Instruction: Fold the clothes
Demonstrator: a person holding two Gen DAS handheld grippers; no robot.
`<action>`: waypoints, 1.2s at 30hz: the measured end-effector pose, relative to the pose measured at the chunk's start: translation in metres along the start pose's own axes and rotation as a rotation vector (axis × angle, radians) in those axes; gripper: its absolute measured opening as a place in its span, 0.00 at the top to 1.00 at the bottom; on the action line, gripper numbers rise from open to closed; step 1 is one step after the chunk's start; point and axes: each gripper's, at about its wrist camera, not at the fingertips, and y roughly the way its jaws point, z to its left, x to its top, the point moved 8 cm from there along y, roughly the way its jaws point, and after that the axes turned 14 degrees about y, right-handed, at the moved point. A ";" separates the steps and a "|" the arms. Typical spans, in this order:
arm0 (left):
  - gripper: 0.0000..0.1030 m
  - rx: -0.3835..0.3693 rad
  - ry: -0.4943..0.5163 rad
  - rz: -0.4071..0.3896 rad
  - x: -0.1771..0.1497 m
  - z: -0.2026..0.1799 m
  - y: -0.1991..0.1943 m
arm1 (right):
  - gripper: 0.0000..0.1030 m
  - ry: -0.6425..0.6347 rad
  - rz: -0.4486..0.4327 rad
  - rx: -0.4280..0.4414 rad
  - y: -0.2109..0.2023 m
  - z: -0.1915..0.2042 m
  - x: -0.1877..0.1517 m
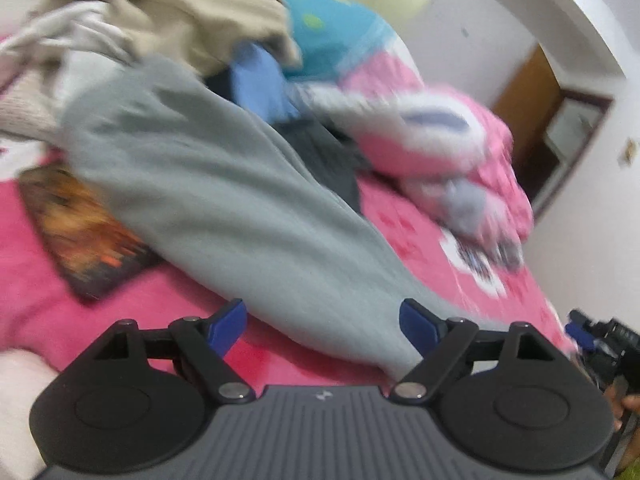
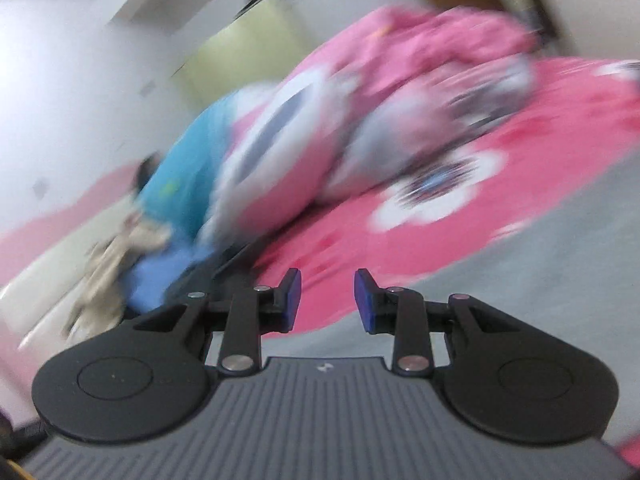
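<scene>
No words or numbers to read here, both views being smeared with blur. The one mark is a small pale logo, no letters legible, on the ribbed grey housing of the left gripper (image 1: 321, 322), and the same emblem sits on the right gripper (image 2: 327, 294) housing.

1. Left gripper (image 1: 322, 322): a ribbed grey housing with a small pale logo at 12 o'clock, flanked by two round black discs.
2. Black linkage bars carry silver pivot screws at both ends.
3. Fingertips (image 1: 227, 326) wear blue pads.
4. Right gripper (image 2: 327, 300) looks identical: grey ribs, black discs, blue pads.
</scene>
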 end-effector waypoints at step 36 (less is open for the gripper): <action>0.17 -0.169 -0.018 -0.087 -0.038 0.052 0.028 | 0.97 -0.948 0.568 0.419 0.285 0.330 -0.223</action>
